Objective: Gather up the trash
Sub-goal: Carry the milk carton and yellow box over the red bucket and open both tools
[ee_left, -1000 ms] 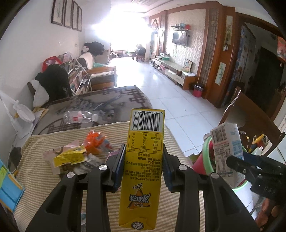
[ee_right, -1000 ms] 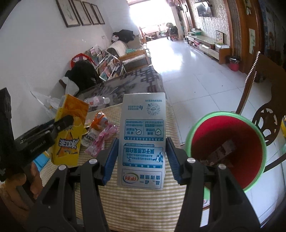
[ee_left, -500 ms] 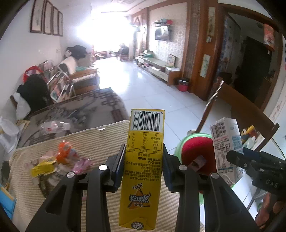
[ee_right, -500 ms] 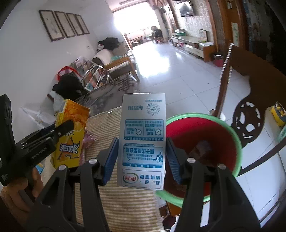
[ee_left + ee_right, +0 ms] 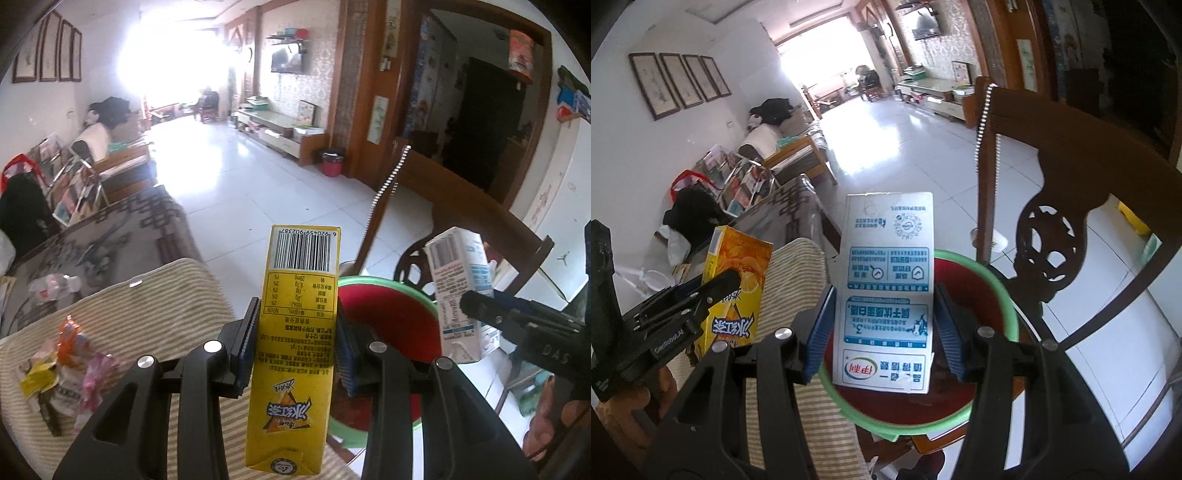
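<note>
Left gripper (image 5: 299, 343) is clamped on a yellow juice carton (image 5: 295, 343), right gripper (image 5: 882, 328) on a white milk carton (image 5: 886, 295) — both held over the near side of the green-rimmed red bin (image 5: 1008, 310), just right of the striped table (image 5: 177, 295).

Right gripper (image 5: 884, 325) clamps white-and-blue milk carton (image 5: 888, 291), print upside down, above red bin with green rim (image 5: 1012, 314). Left gripper (image 5: 701, 295) at left grips yellow iced-tea carton (image 5: 737, 273) over striped tablecloth (image 5: 790, 280). Carved wooden chair (image 5: 1052, 192) behind bin. White tiled floor (image 5: 905, 147) beyond.
</note>
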### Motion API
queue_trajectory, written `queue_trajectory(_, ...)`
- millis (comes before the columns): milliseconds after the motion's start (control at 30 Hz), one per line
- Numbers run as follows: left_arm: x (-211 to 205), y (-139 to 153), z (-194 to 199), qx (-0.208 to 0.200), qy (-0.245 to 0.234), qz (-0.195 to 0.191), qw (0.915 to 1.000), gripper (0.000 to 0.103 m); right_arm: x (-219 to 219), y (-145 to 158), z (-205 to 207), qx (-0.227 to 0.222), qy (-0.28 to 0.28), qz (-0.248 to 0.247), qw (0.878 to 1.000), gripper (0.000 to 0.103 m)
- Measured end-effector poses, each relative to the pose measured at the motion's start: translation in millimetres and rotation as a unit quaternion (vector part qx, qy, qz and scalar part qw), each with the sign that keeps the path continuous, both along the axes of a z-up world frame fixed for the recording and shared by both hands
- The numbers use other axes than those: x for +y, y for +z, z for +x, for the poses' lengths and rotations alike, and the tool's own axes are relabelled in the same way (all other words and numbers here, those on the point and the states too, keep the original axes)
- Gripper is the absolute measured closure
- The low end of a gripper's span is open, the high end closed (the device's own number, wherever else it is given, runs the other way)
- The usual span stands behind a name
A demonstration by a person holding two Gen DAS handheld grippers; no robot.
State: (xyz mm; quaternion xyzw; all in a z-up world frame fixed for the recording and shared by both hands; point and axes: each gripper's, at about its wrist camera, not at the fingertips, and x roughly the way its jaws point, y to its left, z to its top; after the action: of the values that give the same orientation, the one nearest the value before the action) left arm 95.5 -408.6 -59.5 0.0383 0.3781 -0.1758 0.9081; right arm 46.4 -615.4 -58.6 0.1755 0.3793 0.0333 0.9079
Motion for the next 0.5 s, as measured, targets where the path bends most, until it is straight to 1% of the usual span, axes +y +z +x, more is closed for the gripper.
queue_trajectory(133, -13.3, -5.1, 4.3, 0.017, -0.008, -0.015, 0.9997, 0.068, -3.3, -9.7, 0.5, 0.012, -0.005, 0.002, 1.000, 0.052)
queue_trajectory(333, -25.2, -13.9, 4.2, 0.033, -0.024, -0.009, 0.9991, 0.068, -9.7, -19.1, 1.5, 0.025, -0.012, 0.006, 1.000, 0.052)
queue_trajectory(500, -26.6, -20.2, 10.0, 0.047, -0.029, -0.013, 0.9984, 0.068, -12.6, -22.9, 1.3, 0.030, -0.017, 0.005, 0.999, 0.052)
